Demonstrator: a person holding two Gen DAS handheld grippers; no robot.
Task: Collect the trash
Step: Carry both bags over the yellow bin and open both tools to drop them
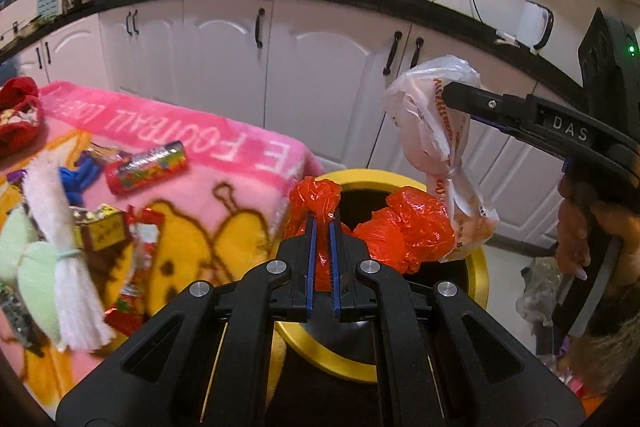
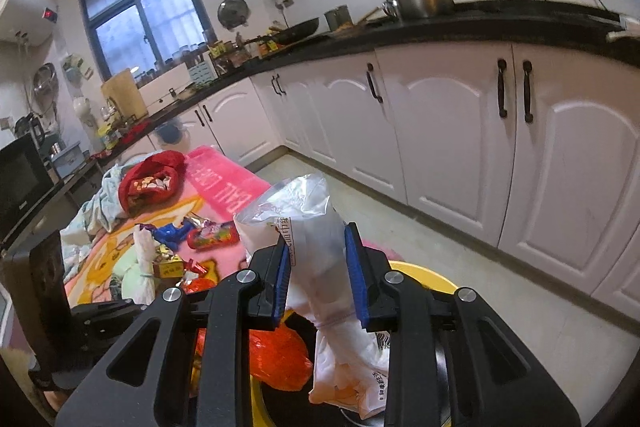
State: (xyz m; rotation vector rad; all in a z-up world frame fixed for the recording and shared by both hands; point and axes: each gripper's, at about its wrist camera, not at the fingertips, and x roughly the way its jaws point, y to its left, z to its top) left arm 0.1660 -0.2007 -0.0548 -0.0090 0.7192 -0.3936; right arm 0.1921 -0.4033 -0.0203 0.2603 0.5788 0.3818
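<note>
The left gripper [image 1: 323,223] has its blue-edged fingers closed on the knotted top of a red plastic bag [image 1: 316,201], which hangs at the rim of a yellow-rimmed bin [image 1: 478,269]. A second crumple of red plastic [image 1: 408,227] lies over the bin's dark opening. From the right, the right gripper [image 1: 460,99] pinches a white plastic bag [image 1: 434,131] with orange print, which dangles above the bin's far side. To the left lies a pink blanket [image 1: 224,179] (white lettering reads upside down) strewn with wrappers: a red candy tube [image 1: 148,167], a small gold box [image 1: 102,231] and a bundle of white yarn [image 1: 64,247]. White cabinets [image 1: 320,75] stand behind.
</note>
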